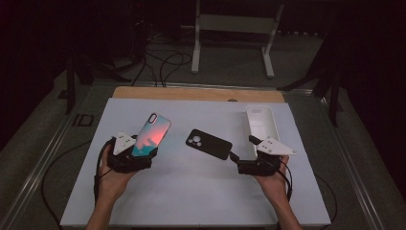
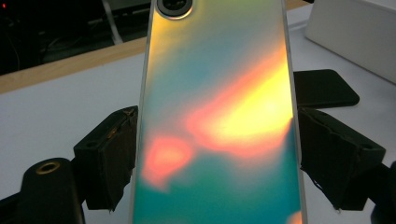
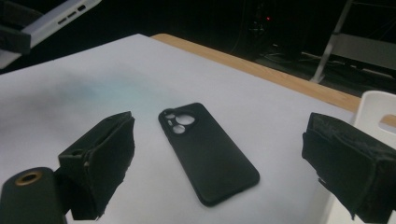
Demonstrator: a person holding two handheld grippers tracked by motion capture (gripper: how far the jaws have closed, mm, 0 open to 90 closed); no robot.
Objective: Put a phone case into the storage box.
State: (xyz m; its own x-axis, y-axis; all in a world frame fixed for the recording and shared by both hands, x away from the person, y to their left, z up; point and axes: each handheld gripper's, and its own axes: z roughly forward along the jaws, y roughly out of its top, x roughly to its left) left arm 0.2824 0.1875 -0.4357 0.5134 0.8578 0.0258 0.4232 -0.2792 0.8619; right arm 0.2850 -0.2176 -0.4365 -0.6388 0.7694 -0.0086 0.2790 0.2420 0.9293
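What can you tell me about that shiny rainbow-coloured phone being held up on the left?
The phone has a glossy back that shimmers teal, orange, pink and yellow, with a pale rim along its edges and a camera ring at its top corner. It is lifted off the white table and tilted, back facing up, top end pointing away from the person. The left gripper clamps its long sides between two black padded jaws near the lower end. Nothing else touches it.
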